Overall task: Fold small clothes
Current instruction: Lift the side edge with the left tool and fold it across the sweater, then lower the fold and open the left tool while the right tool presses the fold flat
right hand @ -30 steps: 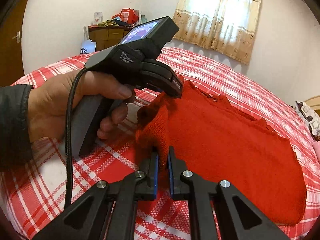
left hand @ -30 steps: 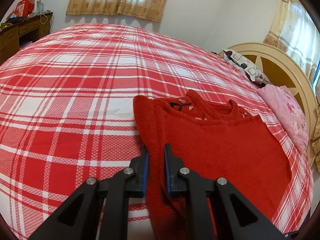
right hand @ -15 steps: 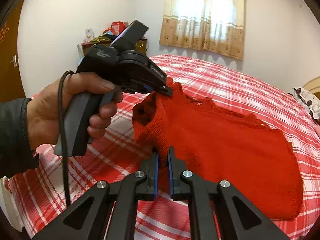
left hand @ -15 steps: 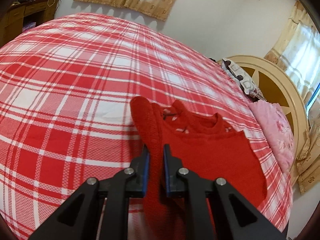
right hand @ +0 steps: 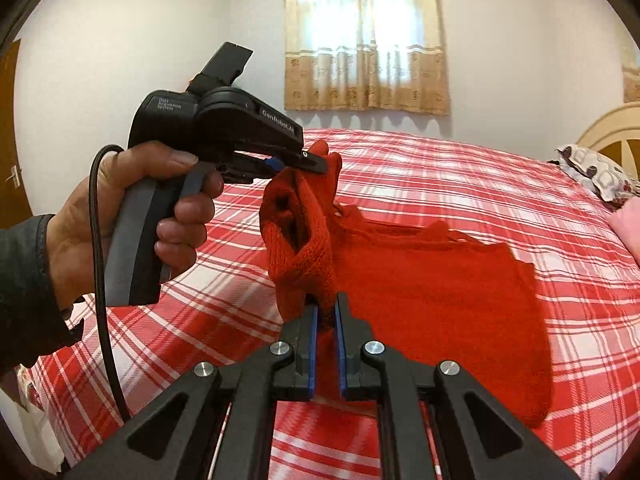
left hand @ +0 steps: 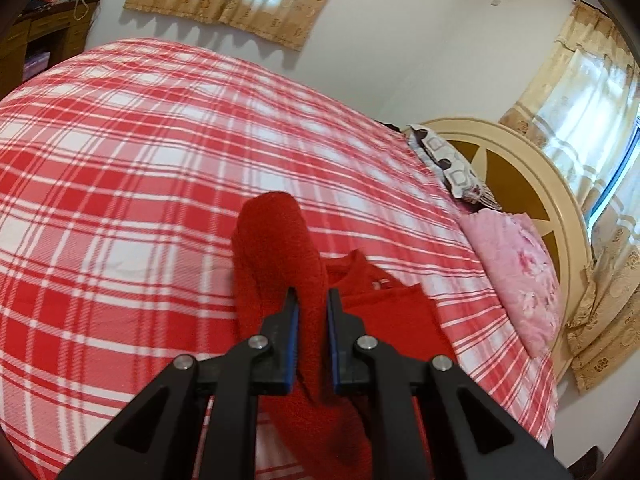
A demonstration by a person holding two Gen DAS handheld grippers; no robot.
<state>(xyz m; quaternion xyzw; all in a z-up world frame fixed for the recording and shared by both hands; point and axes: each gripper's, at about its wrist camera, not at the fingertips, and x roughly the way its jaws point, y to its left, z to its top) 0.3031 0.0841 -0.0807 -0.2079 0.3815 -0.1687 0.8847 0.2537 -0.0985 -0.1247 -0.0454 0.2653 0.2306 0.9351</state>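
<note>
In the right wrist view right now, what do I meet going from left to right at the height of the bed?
Person's sleeve → hand holding the left gripper → lifted edge of the red sweater → patterned pillow → pink cloth.

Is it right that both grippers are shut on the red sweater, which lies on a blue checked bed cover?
Not quite. The bed cover is red and white checked, not blue; both wrist views show it. The rest holds: the left gripper and the right gripper are each shut on the red sweater.
</note>
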